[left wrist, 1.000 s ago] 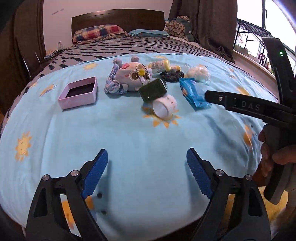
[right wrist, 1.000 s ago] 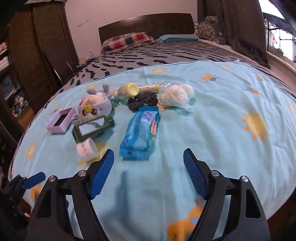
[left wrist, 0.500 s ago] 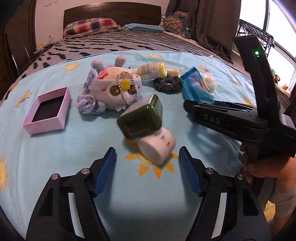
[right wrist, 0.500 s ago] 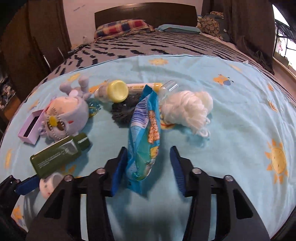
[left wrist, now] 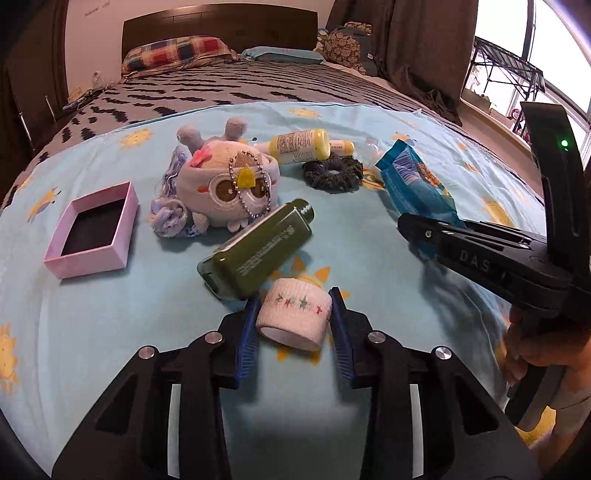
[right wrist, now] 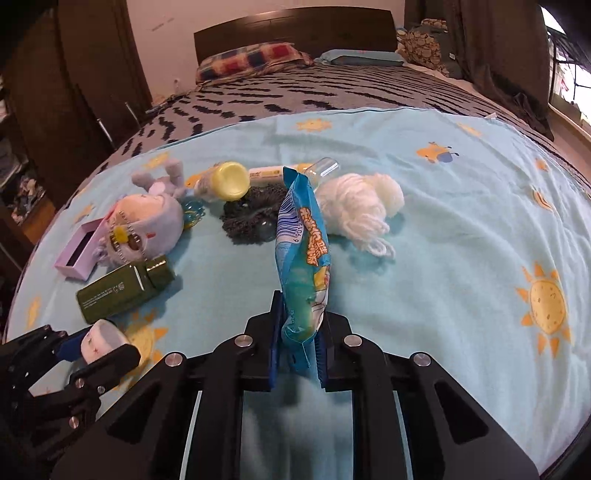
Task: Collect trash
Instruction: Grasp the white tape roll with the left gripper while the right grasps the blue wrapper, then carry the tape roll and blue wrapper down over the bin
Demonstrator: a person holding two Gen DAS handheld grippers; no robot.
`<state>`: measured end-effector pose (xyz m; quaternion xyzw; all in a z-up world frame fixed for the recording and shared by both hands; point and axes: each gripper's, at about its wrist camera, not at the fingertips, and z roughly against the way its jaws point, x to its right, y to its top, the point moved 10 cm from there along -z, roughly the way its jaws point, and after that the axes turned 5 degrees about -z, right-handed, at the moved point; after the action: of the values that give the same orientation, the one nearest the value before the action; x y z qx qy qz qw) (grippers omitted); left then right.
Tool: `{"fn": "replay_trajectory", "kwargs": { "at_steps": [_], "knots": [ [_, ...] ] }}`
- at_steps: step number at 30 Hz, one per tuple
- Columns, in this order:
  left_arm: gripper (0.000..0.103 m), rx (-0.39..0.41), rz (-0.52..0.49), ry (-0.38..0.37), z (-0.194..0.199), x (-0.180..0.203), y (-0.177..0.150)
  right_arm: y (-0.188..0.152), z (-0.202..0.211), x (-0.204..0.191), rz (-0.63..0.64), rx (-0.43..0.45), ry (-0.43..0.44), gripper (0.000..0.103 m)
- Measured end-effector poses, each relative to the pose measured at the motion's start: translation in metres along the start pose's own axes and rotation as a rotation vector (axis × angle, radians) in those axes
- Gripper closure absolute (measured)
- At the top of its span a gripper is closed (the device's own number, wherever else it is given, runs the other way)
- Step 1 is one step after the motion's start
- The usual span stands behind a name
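My left gripper (left wrist: 294, 325) is shut on a white tape roll (left wrist: 293, 318) with small star marks, low over the blue sun-print sheet; it also shows in the right wrist view (right wrist: 99, 339). My right gripper (right wrist: 298, 347) is shut on the lower end of a blue snack wrapper (right wrist: 303, 254), which stands upright between the pads. The wrapper (left wrist: 415, 184) and the right gripper body (left wrist: 491, 254) show at the right of the left wrist view. A dark green bottle (left wrist: 255, 248) lies just beyond the tape roll.
On the sheet lie a plush toy (left wrist: 225, 186), an open pink box (left wrist: 94, 230), a yellow bottle (left wrist: 301, 146), a dark scrunchie (left wrist: 332, 171) and white yarn (right wrist: 360, 208). Pillows and a headboard (right wrist: 295, 22) are at the far end. A window is at the right.
Both grippers moved forward and closed. The left one shut on the tape roll. The right one shut on the blue wrapper and lifted its far end upright.
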<state>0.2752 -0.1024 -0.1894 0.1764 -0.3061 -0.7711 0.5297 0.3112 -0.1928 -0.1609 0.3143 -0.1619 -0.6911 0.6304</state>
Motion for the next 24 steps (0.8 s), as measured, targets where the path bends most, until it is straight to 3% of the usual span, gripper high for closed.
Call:
{"fn": "replay_trajectory", "kwargs": {
  "at_steps": [24],
  "knots": [
    [0.068,0.038,0.030,-0.050,0.086,0.037,-0.091,-0.104,0.111,-0.033,0.032,0.048,0.134,0.087]
  ]
}}
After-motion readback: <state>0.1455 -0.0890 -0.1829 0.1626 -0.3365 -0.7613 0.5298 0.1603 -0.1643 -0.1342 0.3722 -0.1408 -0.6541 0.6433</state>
